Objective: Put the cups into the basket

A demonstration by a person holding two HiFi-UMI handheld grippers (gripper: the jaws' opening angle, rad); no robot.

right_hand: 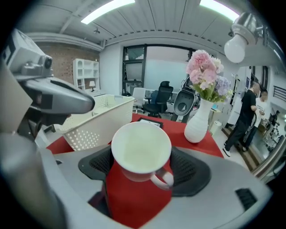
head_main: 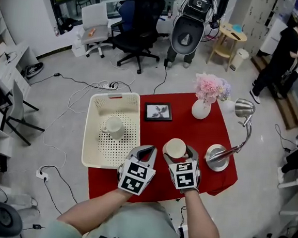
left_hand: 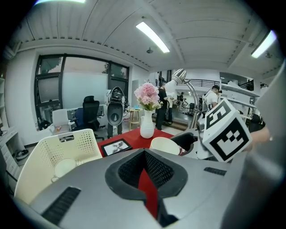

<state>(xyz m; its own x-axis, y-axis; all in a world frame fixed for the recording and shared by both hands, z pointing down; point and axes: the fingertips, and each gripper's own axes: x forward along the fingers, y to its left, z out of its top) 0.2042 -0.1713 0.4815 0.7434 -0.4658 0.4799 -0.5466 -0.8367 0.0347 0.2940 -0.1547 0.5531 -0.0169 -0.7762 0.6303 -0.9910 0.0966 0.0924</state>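
Observation:
A cream cup [head_main: 175, 148] sits between the jaws of my right gripper [head_main: 176, 151], which is shut on it just above the red tablecloth [head_main: 184, 125]. The right gripper view shows this cup [right_hand: 140, 150] from above, handle toward the camera, with the pads [right_hand: 189, 169] pressed on its sides. A second cream cup [head_main: 113, 127] lies inside the cream perforated basket [head_main: 94, 154] at the table's left. My left gripper [head_main: 147, 151] hovers beside the basket's near right corner, shut and holding nothing. In the left gripper view, the basket [left_hand: 85, 142] lies to the left.
A framed picture [head_main: 158, 111] lies at the table's back. A white vase of pink flowers [head_main: 201, 109] stands at the back right, and a silver desk lamp [head_main: 218, 157] at the right edge. Office chairs, floor cables and people are beyond the table.

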